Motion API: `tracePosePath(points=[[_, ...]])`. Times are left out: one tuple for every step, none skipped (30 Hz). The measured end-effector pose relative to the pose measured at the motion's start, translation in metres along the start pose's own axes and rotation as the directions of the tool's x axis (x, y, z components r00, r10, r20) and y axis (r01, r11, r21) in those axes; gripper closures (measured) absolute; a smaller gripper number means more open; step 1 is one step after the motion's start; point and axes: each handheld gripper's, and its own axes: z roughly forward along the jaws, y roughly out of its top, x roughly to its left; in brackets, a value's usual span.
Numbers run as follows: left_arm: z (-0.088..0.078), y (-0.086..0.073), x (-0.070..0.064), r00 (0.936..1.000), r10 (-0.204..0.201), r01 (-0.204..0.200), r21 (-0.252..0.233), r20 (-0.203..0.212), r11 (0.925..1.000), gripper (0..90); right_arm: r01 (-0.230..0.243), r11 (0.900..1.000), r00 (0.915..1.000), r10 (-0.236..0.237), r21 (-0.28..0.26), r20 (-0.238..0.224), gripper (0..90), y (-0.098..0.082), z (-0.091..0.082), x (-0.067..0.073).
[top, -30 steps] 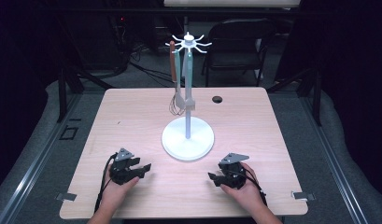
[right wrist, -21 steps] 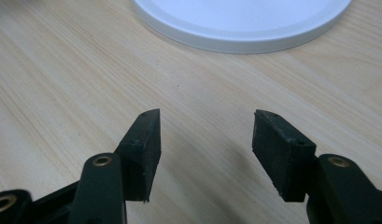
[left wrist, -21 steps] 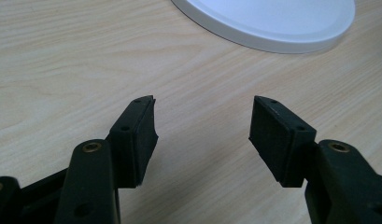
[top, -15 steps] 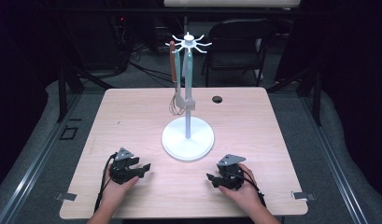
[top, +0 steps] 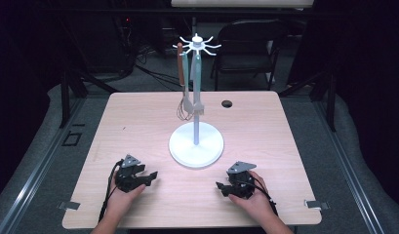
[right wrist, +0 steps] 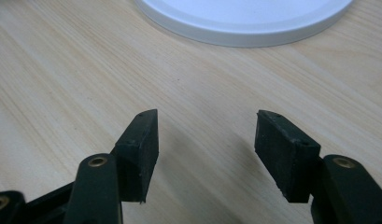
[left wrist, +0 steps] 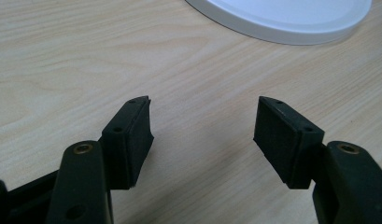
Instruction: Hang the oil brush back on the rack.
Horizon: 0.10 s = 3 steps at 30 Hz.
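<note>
Pale wood-grain counter (top: 138, 122) carrying a white utensil stand (top: 196, 141) at its centre, round base flat on the surface and upright pole topped by radiating hooks. Hanging from the hooks: a brown-handled whisk (top: 182, 92) and a pale blue-grey utensil (top: 198, 87), side by side above the base. Left tool (top: 147, 178) and right tool (top: 222, 186) rest low on the near part of the counter, either side of the base and apart from it, jaws spread wide with nothing between them. Each gripper view shows the base's rim (left wrist: 282, 28) (right wrist: 244, 28) just ahead of the jaws.
</note>
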Motion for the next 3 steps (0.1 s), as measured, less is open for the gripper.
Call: tracePosePath(points=[[0.0001, 0.0000, 0.0008, 0.9999, 0.003, -0.003, -0.002, -0.012, 1.0000, 36.0, -0.004, 1.000, 0.9999, 0.004, -0.003, 0.011, 38.8, -0.0004, -0.0008, -0.0031], [0.0002, 0.0001, 0.0012, 0.9998, 0.004, -0.004, -0.004, -0.021, 1.0000, 35.7, -0.010, 1.000, 0.9998, 0.010, -0.001, 0.014, 38.1, -0.0003, -0.0019, -0.0053], [0.0002, 0.0001, 0.0012, 0.9998, 0.004, -0.004, -0.004, -0.021, 1.0000, 35.2, -0.016, 1.000, 0.9998, 0.016, 0.000, 0.013, 37.3, -0.0005, -0.0028, -0.0080]])
